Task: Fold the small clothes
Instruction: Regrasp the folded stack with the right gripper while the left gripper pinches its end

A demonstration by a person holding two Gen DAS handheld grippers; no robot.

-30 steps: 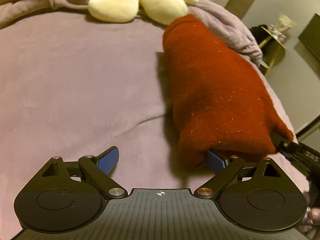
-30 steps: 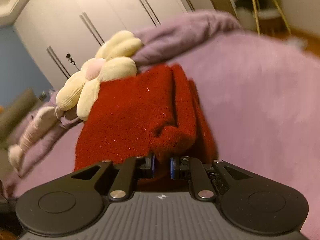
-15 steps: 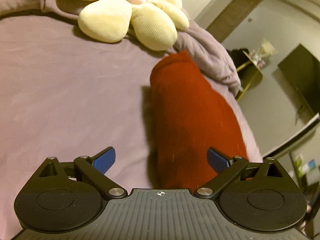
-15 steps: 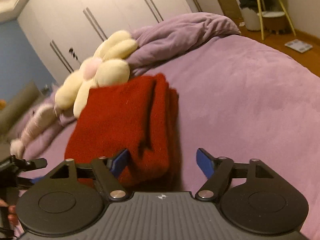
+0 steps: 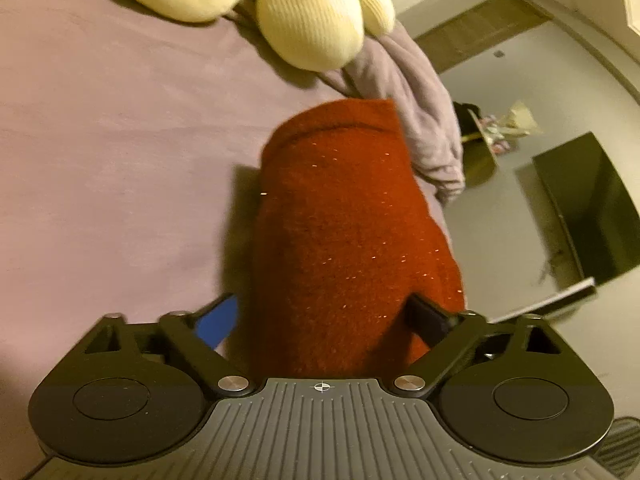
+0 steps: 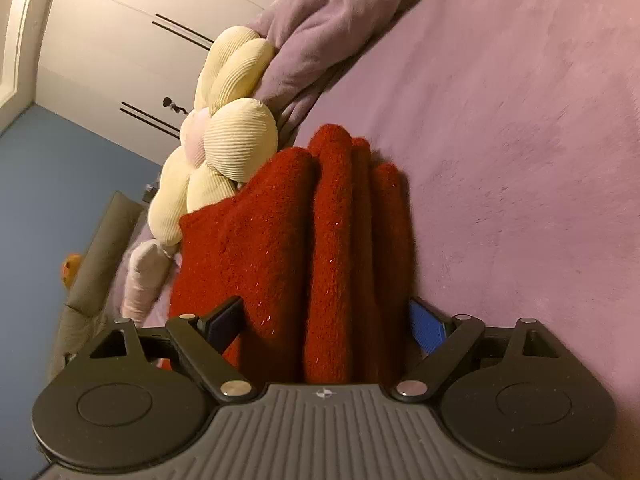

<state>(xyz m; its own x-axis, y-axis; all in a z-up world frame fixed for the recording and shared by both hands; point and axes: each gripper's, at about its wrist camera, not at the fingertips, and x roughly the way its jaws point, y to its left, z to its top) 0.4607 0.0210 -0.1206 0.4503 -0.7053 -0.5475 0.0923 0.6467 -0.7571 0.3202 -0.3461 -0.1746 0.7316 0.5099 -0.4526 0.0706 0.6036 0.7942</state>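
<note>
red knit garment folded in a thick stack on the bed, beside flower plush. left gripper and right gripper jaws open, straddling each end – soft, floppy, light; pinch through all layers.

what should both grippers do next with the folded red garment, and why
Probably close both on the bundle and lift it as one. The red garment already lies folded in stacked layers on the purple bed cover, and the left gripper and right gripper are open, each straddling an end of it. Closing together should keep the layers from slipping apart.
</note>
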